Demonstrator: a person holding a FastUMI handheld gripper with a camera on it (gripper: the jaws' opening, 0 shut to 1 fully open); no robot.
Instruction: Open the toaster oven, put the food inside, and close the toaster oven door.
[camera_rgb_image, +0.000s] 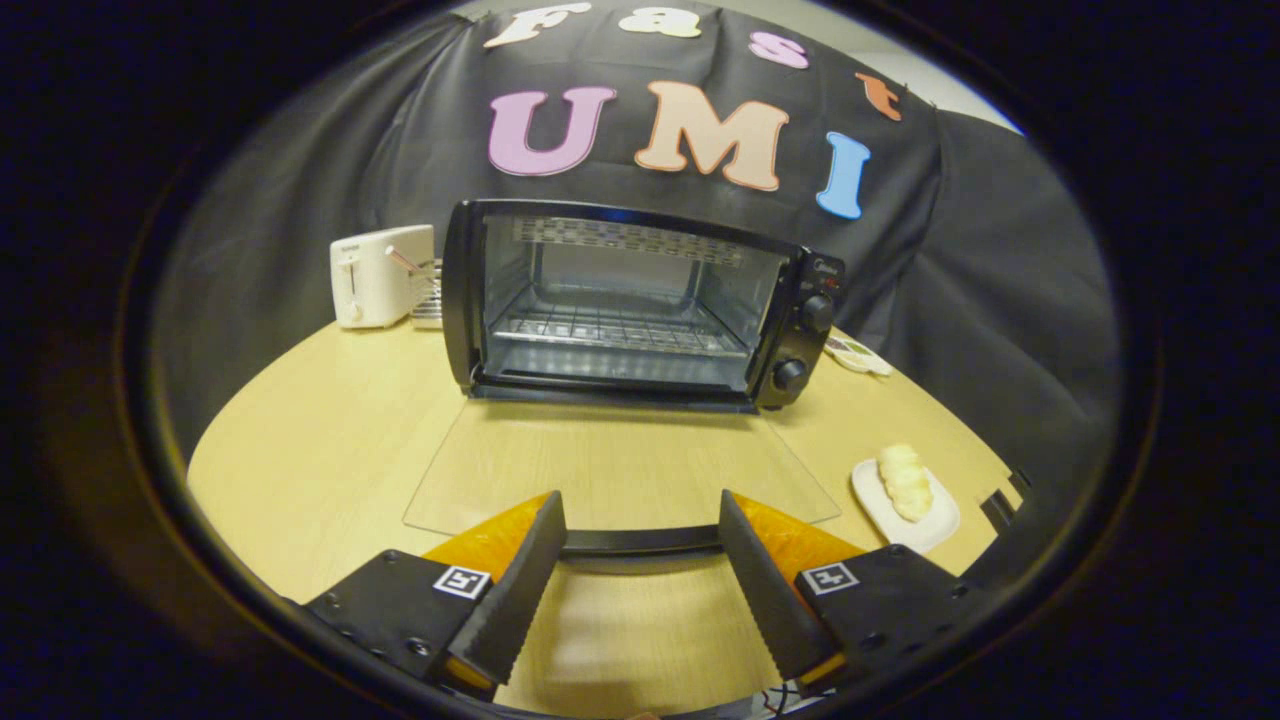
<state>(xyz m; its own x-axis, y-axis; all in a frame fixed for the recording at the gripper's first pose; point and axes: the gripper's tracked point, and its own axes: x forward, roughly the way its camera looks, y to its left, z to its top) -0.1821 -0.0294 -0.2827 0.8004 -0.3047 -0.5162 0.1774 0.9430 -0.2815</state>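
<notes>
The toaster oven (640, 305) stands open at the back of the wooden surface (330, 450), its glass door (620, 470) folded flat toward the gripper (640, 560). The door's dark handle (640, 542) runs between the spread fingers, both ends hidden behind them; neither clearly presses it. Inside sits a bare wire rack (620, 330). The food (905, 480), a pale lumpy piece, lies on a white plate (935, 525) right of the door. A white toaster (375, 275) stands left of the oven, and something behind it is hard to make out.
</notes>
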